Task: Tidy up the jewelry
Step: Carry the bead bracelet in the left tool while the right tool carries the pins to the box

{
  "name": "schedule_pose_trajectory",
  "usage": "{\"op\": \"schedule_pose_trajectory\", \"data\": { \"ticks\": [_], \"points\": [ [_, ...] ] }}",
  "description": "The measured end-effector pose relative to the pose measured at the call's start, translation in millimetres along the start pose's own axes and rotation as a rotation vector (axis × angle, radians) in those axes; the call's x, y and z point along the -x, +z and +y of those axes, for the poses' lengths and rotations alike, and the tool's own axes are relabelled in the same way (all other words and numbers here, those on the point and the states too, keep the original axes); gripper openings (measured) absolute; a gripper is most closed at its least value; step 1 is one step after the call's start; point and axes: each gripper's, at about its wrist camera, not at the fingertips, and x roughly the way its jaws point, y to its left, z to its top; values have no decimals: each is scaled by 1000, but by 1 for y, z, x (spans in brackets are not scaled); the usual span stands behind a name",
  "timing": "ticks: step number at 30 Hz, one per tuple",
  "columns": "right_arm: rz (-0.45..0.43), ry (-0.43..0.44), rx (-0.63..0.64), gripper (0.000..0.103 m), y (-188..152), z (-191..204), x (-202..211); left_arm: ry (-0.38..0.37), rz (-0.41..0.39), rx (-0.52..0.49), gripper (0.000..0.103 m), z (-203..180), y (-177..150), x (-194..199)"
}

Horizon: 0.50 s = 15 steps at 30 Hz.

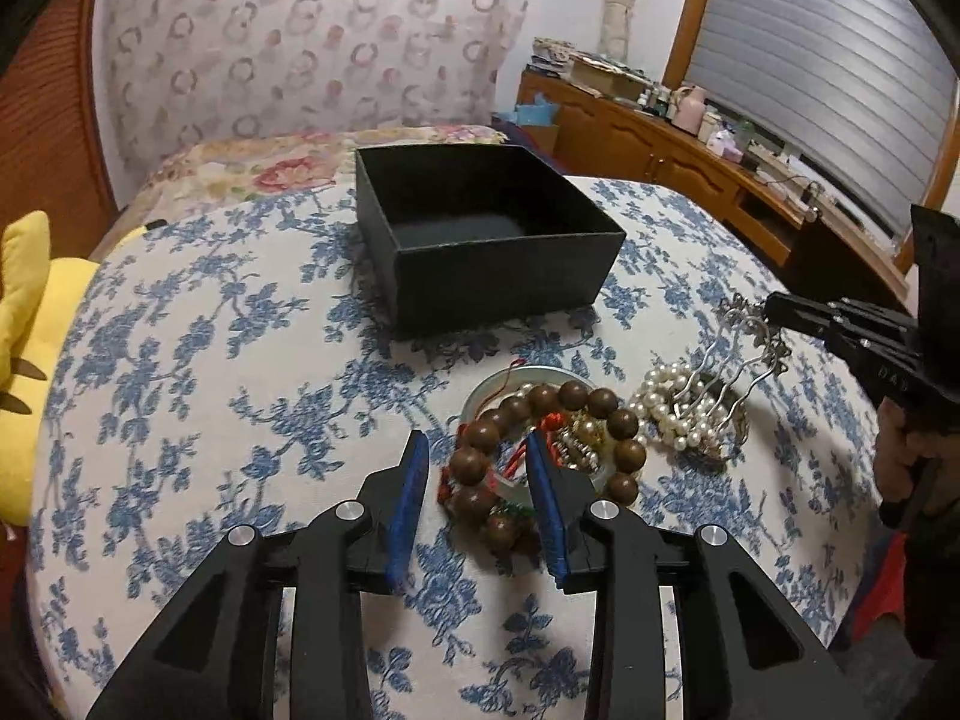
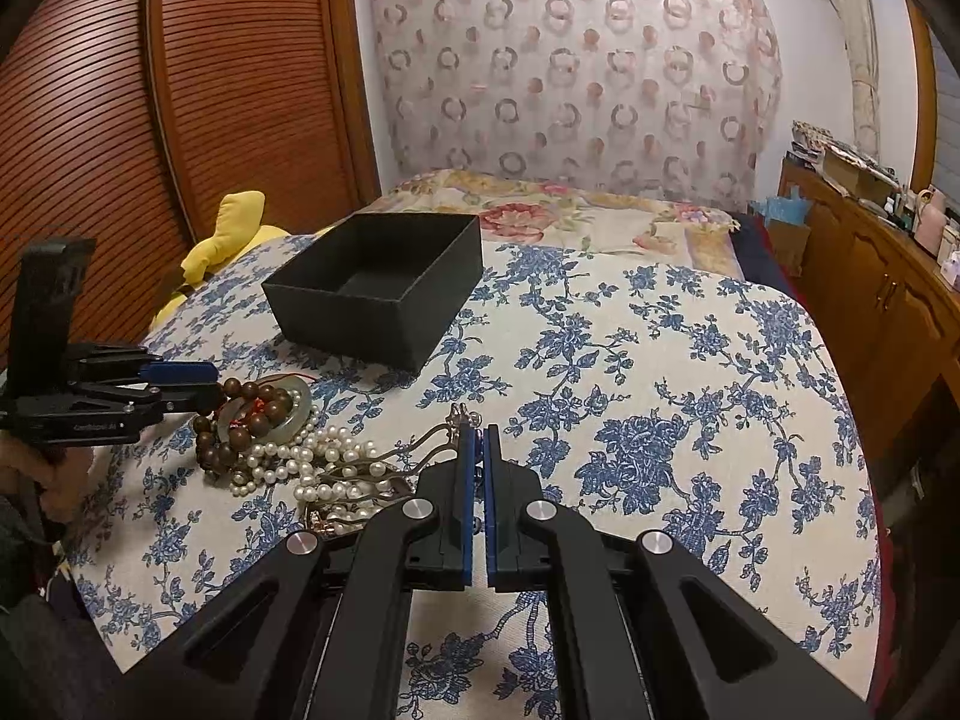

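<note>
An open black box (image 1: 480, 228) (image 2: 372, 300) stands empty on the blue-flowered cloth. In front of it lies a jewelry heap: a brown wooden bead bracelet (image 1: 480, 450) (image 2: 240, 420) over a pale jade ring (image 1: 528, 375) (image 2: 300, 414), a pearl strand (image 1: 666, 402) (image 2: 306, 462) and a silver wavy hair comb (image 1: 732, 372) (image 2: 420, 450). My left gripper (image 1: 477, 462) is open, its jaws straddling the bracelet's near side. My right gripper (image 2: 478, 438) is shut on the comb's ornamented end; it also shows in the left wrist view (image 1: 780, 309).
A yellow plush toy (image 1: 24, 324) (image 2: 234, 234) lies at the bed's left edge. A floral quilt (image 2: 570, 210) lies behind the box. A wooden cabinet (image 1: 690, 162) with clutter runs along the right. A slatted wooden door (image 2: 120, 120) is at left.
</note>
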Motion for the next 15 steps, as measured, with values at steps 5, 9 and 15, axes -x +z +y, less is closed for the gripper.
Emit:
{"op": "schedule_pose_trajectory", "data": {
  "ticks": [5, 9, 15],
  "points": [
    [-6, 5, 5, 3, 0, 2, 0, -19, -3, 7, 12, 1, 3, 1],
    [-24, 5, 10, 3, 4, 4, 4, -29, -52, 16, 12, -2, 9, 19],
    [-56, -1, 34, 3, 15, 10, 13, -50, -138, 0, 12, -13, 29, 52]
  ]
}}
